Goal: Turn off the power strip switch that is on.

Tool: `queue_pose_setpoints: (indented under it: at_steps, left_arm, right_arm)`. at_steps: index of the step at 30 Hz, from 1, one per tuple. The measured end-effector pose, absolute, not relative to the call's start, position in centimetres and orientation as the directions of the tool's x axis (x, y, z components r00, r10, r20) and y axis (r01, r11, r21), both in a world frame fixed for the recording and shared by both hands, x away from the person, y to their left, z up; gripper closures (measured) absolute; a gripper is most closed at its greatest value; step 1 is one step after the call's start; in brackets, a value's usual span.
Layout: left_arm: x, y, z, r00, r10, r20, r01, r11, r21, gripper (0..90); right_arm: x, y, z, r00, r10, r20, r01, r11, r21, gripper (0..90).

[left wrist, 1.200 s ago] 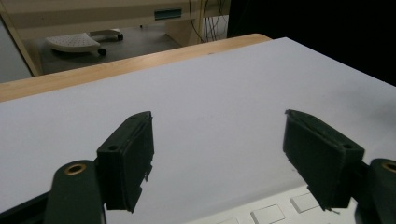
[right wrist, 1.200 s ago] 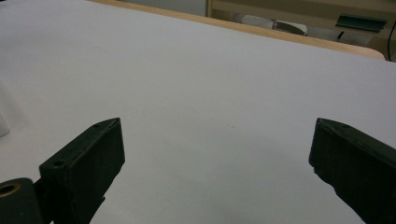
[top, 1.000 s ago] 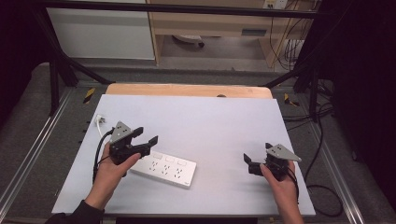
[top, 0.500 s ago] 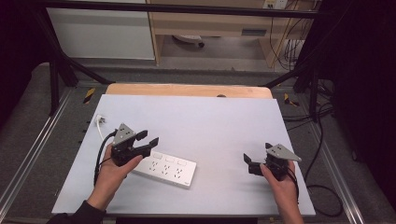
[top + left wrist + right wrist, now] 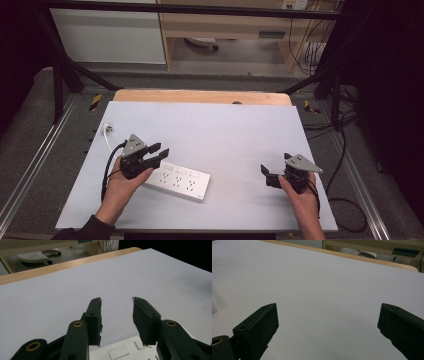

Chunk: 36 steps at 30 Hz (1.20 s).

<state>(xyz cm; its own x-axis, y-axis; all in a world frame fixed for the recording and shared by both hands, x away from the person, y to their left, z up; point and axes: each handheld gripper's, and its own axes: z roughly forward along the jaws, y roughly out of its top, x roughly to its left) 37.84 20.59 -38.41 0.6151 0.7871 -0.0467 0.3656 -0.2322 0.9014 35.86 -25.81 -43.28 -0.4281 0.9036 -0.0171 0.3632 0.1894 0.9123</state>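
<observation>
The flat white plastic power strip (image 5: 176,180), with its rows of sockets facing up, lies on the pale grey table top (image 5: 225,130) toward the near left. Its long axis runs slantwise, from the left hand's side down toward the middle of the near edge. A thin white cord with a plug (image 5: 107,129) trails off from its left end toward the far left corner.

The left gripper (image 5: 159,151) sits right over that left end, tips pointing along and past the strip, toward the right and a little away. In the left gripper view the strip's white top (image 5: 125,351) shows low between the black jaws. These have just been closing and now stand at a moderate gap, with only bare table between their tips; nothing is pinched.

The right gripper (image 5: 266,173) waits well apart on the right, jaws spread wide over bare table. The left hand is plainly the nearer, so I'd expect it to drop onto the strip's narrow width.
</observation>
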Motion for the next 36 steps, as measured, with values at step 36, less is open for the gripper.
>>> queue_pose_setpoints:
  at_steps: [36]
  left_arm:
    - [38.0, 20.8, -40.3, 0.655, 0.751, -0.081, 0.430, -0.283, 0.858, 86.5]
  right_arm:
    - [35.9, -25.8, -43.3, -0.433, 0.901, -0.018, 0.366, 0.194, 0.910, 3.8]
